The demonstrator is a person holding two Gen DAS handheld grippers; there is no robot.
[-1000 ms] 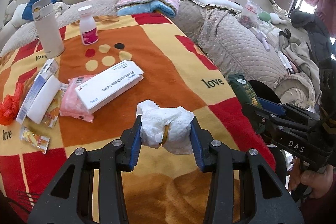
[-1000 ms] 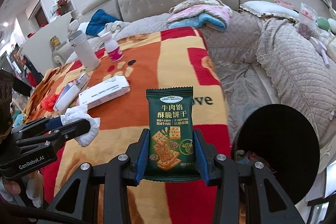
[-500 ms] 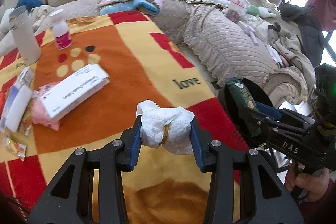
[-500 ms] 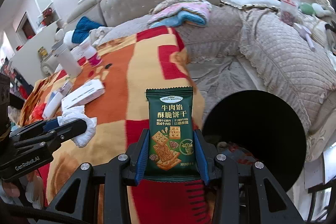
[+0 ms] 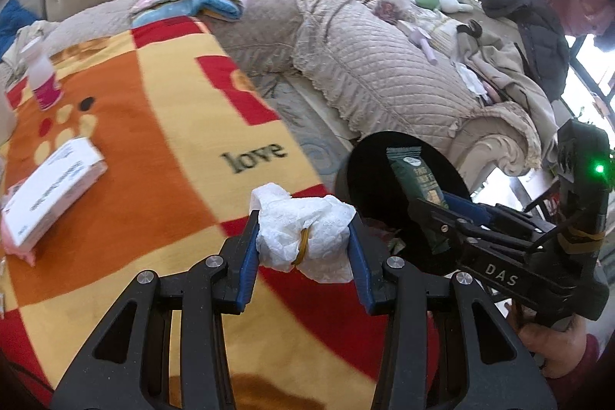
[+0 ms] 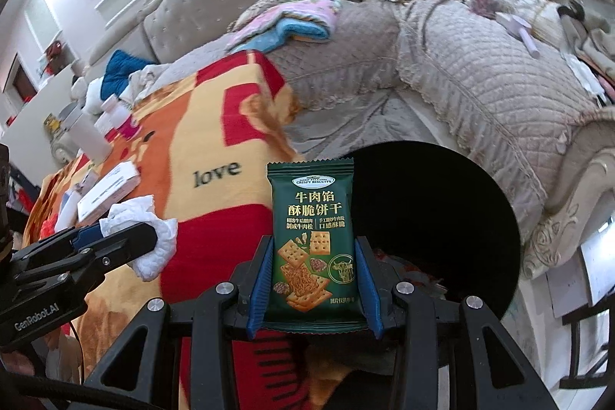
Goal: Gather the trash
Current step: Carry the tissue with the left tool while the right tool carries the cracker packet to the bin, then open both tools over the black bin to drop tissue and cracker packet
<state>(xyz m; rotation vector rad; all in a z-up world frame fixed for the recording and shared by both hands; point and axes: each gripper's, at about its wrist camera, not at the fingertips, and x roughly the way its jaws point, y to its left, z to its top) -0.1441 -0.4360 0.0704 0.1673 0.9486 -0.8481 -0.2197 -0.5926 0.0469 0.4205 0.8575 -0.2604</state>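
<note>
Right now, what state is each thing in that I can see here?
Left gripper: shut on the tissue wad.
Tissue wad: crumpled, held over the blanket.
Right gripper: shut on the biscuit packet.
Biscuit packet: upright, in front of the bin's mouth.
Black bin: open, some trash inside.
White box: closed, lying flat.
</note>
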